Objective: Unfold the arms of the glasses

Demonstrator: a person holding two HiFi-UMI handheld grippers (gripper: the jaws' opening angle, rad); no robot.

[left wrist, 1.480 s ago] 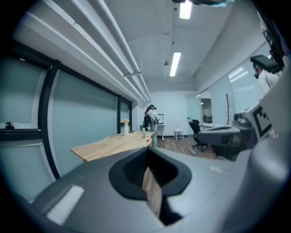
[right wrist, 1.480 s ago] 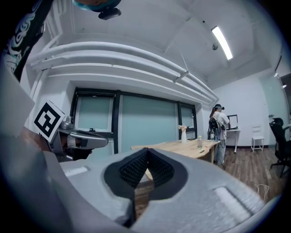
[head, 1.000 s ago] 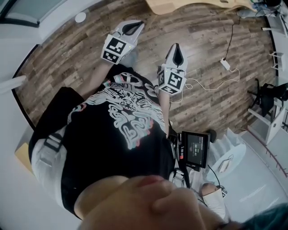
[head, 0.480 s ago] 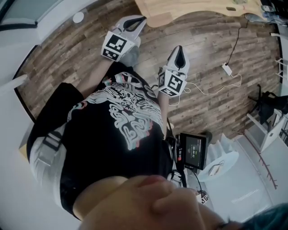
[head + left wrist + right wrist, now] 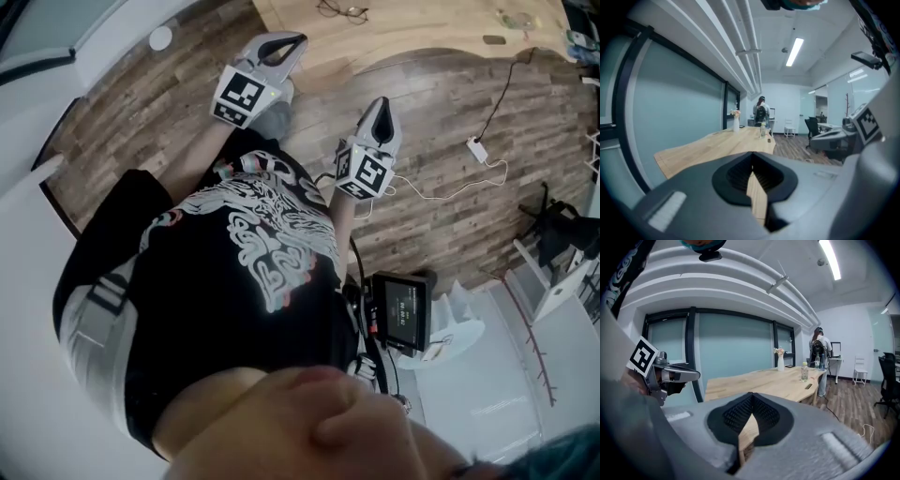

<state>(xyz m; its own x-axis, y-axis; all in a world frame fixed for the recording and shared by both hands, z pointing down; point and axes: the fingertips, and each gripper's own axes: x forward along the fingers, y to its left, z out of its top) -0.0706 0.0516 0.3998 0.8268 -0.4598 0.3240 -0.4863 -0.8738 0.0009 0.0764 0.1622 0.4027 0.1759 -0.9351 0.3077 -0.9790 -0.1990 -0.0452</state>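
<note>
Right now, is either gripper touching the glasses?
Apart. Head view: the glasses lie on the table, a clear gap from the left gripper and the right gripper, both shut and empty.

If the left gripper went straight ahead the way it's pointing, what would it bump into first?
Probably the wooden table: the left gripper aims at its near end, with nothing visible between. How far off is unclear.

- No legible word, brand or number in any view.
- Shirt (image 5: 267, 239), centre of head view: white print, lettering at its upper edge unreadable.
- Small screen (image 5: 405, 311), lower right: figures too small to read.
- Left gripper (image 5: 300, 40) and right gripper (image 5: 379, 101), upper centre: cubes bear square black-and-white code patterns only.
</note>
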